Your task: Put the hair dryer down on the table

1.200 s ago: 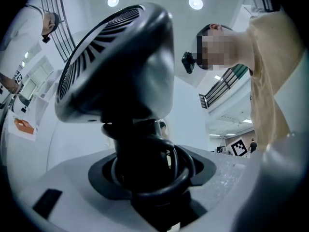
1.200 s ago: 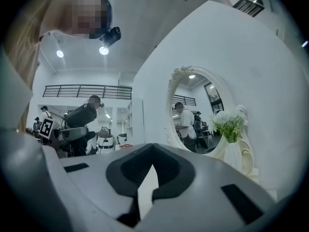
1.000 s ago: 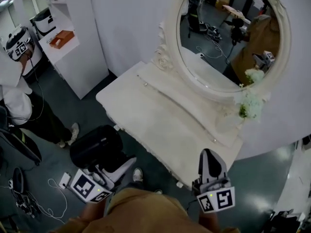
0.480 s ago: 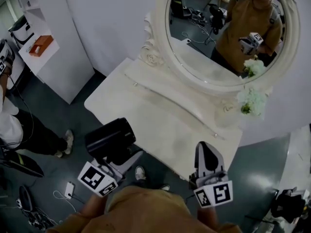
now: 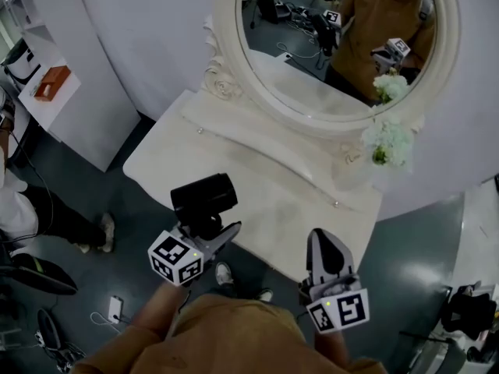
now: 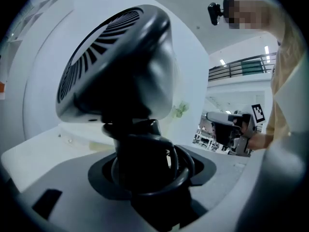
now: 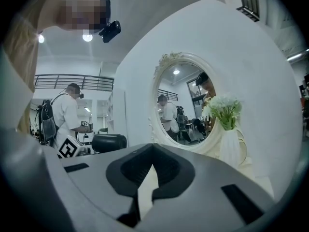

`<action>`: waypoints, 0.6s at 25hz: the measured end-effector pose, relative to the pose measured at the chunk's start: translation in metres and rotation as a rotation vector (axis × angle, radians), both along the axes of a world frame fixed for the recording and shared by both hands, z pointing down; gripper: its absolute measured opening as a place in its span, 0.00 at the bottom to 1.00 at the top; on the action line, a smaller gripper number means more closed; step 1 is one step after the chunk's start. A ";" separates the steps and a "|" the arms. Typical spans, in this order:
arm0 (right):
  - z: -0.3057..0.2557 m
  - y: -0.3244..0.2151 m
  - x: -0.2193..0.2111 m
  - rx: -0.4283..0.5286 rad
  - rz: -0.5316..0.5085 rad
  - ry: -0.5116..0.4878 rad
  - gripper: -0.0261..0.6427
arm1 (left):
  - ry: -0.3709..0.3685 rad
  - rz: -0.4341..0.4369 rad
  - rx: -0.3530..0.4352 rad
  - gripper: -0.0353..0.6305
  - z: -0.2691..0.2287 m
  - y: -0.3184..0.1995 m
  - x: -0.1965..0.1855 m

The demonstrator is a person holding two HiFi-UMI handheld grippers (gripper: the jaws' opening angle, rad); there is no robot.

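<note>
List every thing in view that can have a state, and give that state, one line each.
hair dryer, gripped by its handle, not yet on the table
left claw, shut on the hair dryer's handle
right claw, shut, empty
flower vase, upright on the table's far corner
mirror, upright at the table's back

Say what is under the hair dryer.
The hair dryer sits in the left gripper, jaws clamped on its handle, over the table's front edge. The spot directly beneath is covered by the dryer itself.
</note>
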State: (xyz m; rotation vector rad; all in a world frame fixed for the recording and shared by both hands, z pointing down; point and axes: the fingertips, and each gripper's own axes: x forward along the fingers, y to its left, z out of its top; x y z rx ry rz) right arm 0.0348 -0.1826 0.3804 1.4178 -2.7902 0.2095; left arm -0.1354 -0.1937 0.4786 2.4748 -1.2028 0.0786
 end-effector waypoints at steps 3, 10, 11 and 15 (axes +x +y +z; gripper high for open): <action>0.006 0.008 0.000 -0.013 -0.018 0.005 0.04 | -0.019 0.033 -0.059 0.47 0.028 -0.013 0.014; 0.016 0.020 0.006 -0.040 -0.013 0.008 0.04 | -0.047 0.084 -0.221 0.47 0.096 -0.030 0.039; 0.017 0.020 0.009 -0.043 -0.007 0.009 0.04 | -0.060 0.093 -0.242 0.47 0.106 -0.033 0.041; 0.019 0.020 0.021 -0.052 0.025 0.007 0.04 | -0.082 0.120 -0.324 0.47 0.137 -0.043 0.048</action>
